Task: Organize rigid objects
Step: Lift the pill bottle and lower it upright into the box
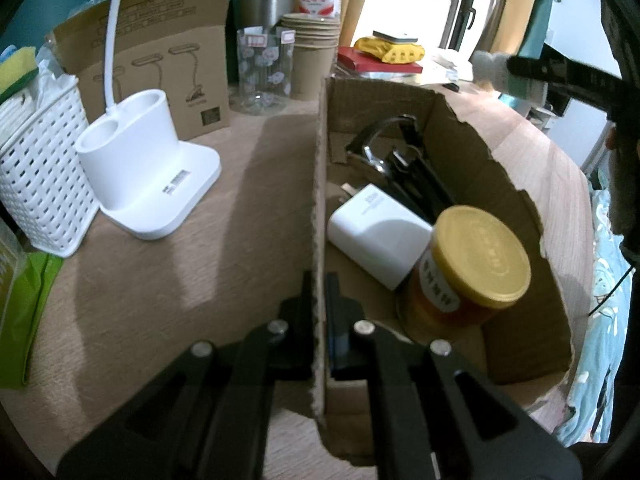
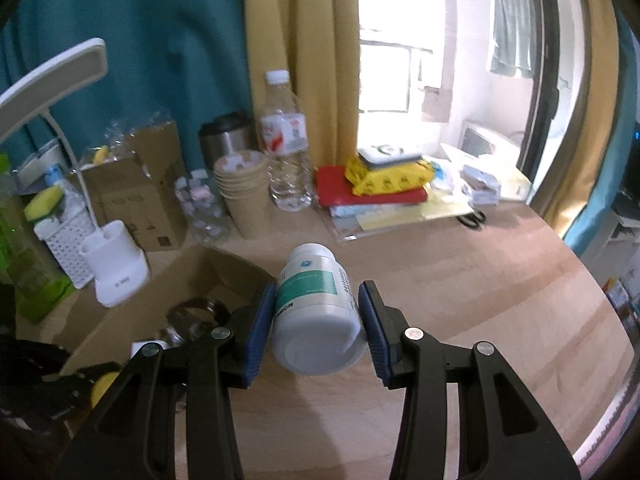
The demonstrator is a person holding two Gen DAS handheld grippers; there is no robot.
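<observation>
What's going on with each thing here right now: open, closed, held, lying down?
Left gripper: shut, pinching the cardboard box wall.
Cardboard box: open-topped, torn rim, standing on the table.
Yellow-lidded jar: closed, tilted inside the box.
White charger: lying in the box.
Right gripper: clamped on the white bottle.
White bottle: capped, held on its side above the table.
Water bottle: capped, upright.

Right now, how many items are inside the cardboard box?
3 visible. In the cardboard box: a yellow-lidded jar nearest the left gripper, a white charger beside it, a black-handled metal tool at the far end. More may be hidden under them.
</observation>
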